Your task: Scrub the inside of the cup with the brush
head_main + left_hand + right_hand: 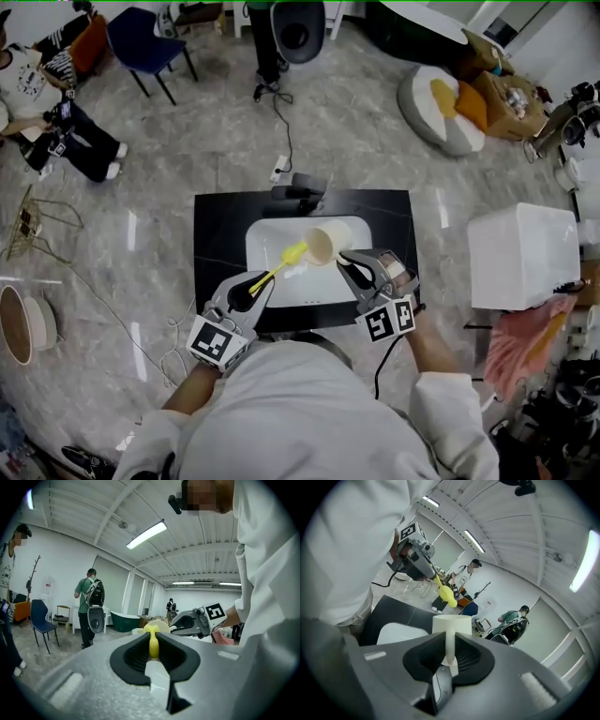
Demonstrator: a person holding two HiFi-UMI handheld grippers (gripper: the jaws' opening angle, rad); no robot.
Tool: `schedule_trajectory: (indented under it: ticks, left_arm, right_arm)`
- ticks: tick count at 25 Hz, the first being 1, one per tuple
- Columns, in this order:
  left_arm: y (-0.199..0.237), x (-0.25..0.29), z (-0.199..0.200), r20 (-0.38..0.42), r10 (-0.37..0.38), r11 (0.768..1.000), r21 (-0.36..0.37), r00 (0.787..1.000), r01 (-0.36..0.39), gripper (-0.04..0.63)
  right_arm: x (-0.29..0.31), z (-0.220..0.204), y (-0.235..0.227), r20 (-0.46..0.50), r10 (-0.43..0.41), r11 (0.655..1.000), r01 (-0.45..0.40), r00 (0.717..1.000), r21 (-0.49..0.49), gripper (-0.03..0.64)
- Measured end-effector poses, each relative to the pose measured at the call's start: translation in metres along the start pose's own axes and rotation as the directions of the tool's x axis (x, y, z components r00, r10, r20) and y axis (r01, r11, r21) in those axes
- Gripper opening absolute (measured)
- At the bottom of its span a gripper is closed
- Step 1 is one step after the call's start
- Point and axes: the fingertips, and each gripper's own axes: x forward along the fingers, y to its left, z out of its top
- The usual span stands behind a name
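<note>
The left claw [153, 648] is pinched shut on the yellow brush [281, 266] handle, the bristle head sticking out ahead of its tips. The right claw [450, 653] pinches the cream cup [326, 243] by its handle. The cup's mouth faces the left claw, with the brush head just beside it, over the white basin [272, 234] in the black tabletop [211, 244]
</note>
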Motion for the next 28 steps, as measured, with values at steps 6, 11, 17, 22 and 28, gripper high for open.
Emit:
schedule_trajectory:
  ticks: [6,11,17,22,28]
  left_arm:
    - [-0.028,0.006,0.005,-0.002,-0.118,0.990,0.084,0.993,0.118,0.038]
    - [-0.050,0.017,0.014,-0.033,-0.208,0.965,0.156,0.978,0.210,0.038]
    - [-0.069,0.027,0.004,-0.079,-0.266,0.941,0.194,0.961,0.277,0.038]
    - [-0.079,0.038,-0.002,-0.132,-0.314,0.915,0.221,0.940,0.337,0.038]
    - [-0.096,0.053,-0.001,-0.178,-0.359,0.868,0.298,0.916,0.398,0.038]
  right_arm:
    - [-0.038,0.019,-0.005,-0.036,-0.071,0.990,0.066,0.997,-0.125,0.041]
    - [-0.055,0.025,-0.006,-0.058,-0.121,0.979,0.109,0.991,-0.173,0.041]
    - [-0.070,0.024,0.000,-0.085,-0.147,0.975,0.130,0.985,-0.179,0.041]
    - [-0.074,0.020,0.004,-0.108,-0.154,0.973,0.132,0.982,-0.188,0.041]
    - [-0.073,0.021,0.014,-0.120,-0.126,0.976,0.101,0.985,-0.191,0.041]
